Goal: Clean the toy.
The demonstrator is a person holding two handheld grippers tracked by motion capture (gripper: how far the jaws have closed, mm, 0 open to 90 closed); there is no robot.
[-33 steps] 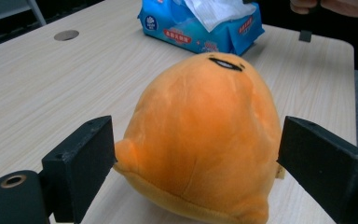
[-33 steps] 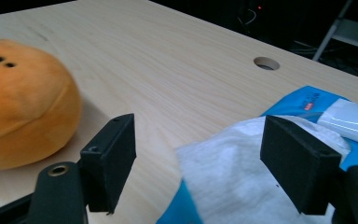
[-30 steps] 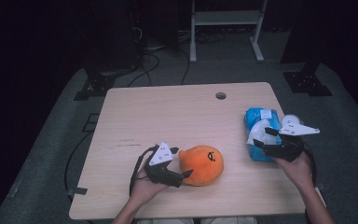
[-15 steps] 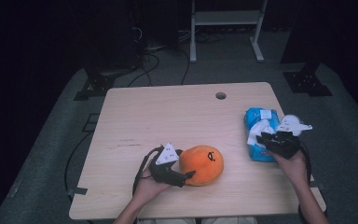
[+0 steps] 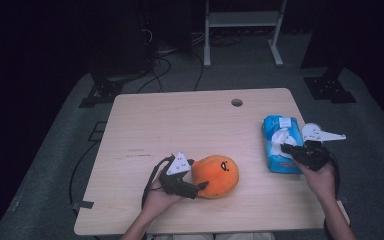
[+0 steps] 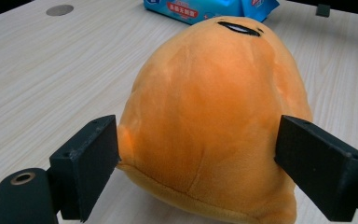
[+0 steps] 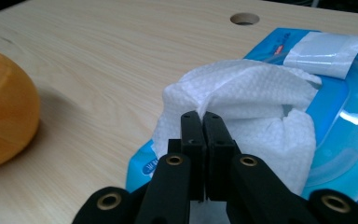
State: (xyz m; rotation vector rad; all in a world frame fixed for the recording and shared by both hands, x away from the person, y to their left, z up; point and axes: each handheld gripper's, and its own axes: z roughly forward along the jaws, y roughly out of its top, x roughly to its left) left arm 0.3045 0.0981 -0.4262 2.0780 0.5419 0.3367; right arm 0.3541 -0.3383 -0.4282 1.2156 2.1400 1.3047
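An orange plush toy (image 5: 216, 175) with a small black face mark lies on the wooden table (image 5: 180, 120), near its front edge. My left gripper (image 5: 196, 175) is open, with its jaws on either side of the toy's (image 6: 209, 116) left end and resting against it. At the right lies a blue wet-wipe pack (image 5: 275, 162) with its flap peeled back. A white wipe (image 5: 280, 137) sticks up out of it. My right gripper (image 7: 200, 116) is shut on a fold of this wipe (image 7: 242, 88), just above the pack (image 7: 349, 140).
A round cable hole (image 5: 237, 102) sits near the table's far edge. Bare wood lies between the toy and the far edge. Dark floor, cables and a white stand (image 5: 240, 30) are beyond the table.
My left gripper has edged right, closer around the toy's end. My right gripper has shifted only slightly at the wipe pack.
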